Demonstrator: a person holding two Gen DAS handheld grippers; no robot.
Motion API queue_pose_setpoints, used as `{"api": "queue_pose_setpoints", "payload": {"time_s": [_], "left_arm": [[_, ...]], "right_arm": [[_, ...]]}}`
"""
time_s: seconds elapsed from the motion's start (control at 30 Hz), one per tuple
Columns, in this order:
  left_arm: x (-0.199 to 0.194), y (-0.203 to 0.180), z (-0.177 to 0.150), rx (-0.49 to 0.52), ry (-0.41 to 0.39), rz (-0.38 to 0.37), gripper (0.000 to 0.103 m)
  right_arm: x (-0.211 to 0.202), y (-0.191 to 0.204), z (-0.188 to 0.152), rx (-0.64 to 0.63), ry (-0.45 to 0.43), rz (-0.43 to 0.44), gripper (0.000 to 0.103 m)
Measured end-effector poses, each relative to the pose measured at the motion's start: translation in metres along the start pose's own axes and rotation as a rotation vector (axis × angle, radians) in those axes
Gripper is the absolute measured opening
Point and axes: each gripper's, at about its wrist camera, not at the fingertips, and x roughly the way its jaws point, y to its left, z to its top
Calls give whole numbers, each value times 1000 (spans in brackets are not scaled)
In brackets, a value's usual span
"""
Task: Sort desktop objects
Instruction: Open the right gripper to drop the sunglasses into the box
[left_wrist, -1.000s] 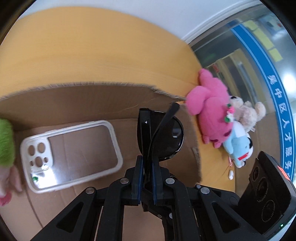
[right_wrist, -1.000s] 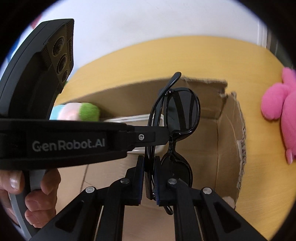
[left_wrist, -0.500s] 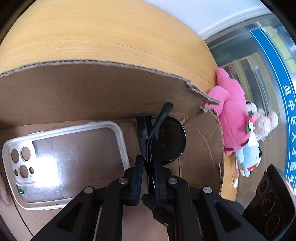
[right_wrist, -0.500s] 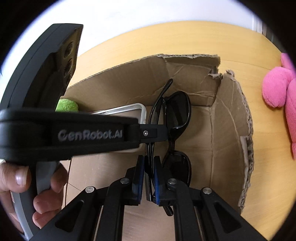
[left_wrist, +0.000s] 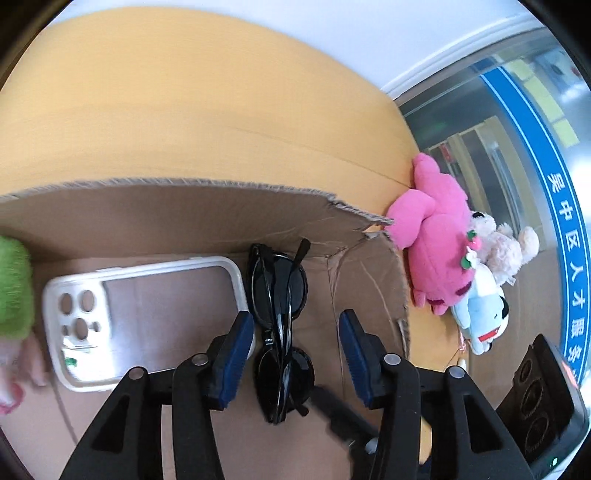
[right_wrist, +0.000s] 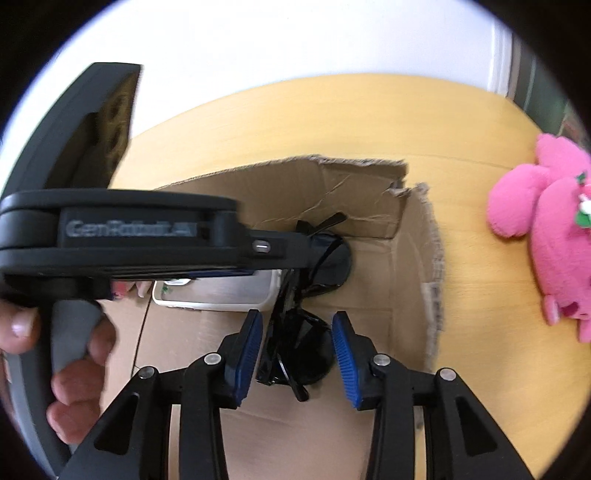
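Folded black sunglasses (left_wrist: 281, 325) lie on the floor of the cardboard box (left_wrist: 207, 218), in its right-hand part near the torn corner, beside a white phone case (left_wrist: 147, 317). Left gripper (left_wrist: 296, 354): jaws opening, sunglasses between the blue pads (left_wrist: 236, 363), seemingly untouched. Right gripper (right_wrist: 297, 354): jaws opening likewise, glasses between, contact unclear through blur. A pink plush toy (left_wrist: 432, 240) rests on the wooden tabletop (left_wrist: 184, 110) outside the box's right wall.
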Motion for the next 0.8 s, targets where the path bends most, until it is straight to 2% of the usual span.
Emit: {"api": "queue_pose_setpoints", "payload": {"time_s": [0.1,0.17,0.2,0.27,0.4,0.5,0.53,0.57,0.7,0.8], "left_arm": [[-31,-7,-11,75,-64,38,47],[-60,-12,-23,140,-143,85,48],[-82,-17,-34,187,-208,113,49],[-116,-22,-52,243,-314,150,58],[-205,-42,-112,361,-572,233,78],[-263,-51,-162,437,-720,290,93],[-276,-52,-176,445,-750,309,100],[-292,-49,-195,443,-776,335,102],[-322,-30,-256,422,-772,360,102],[-327,-8,-293,385,-753,367,102]], "right_arm": [[-31,-4,-9,21,-106,-57,41],[-46,-11,6,26,-197,-62,58],[-57,-3,7,16,-245,-75,63],[-86,13,-1,-24,-340,-95,78],[-141,28,-16,-102,-487,-146,80],[-175,47,-43,-147,-557,-125,81],[-187,53,-42,-158,-570,-120,82],[-196,56,-48,-168,-580,-115,82],[-231,74,-88,-203,-598,-75,82],[-229,79,-123,-232,-575,-61,83]]}}
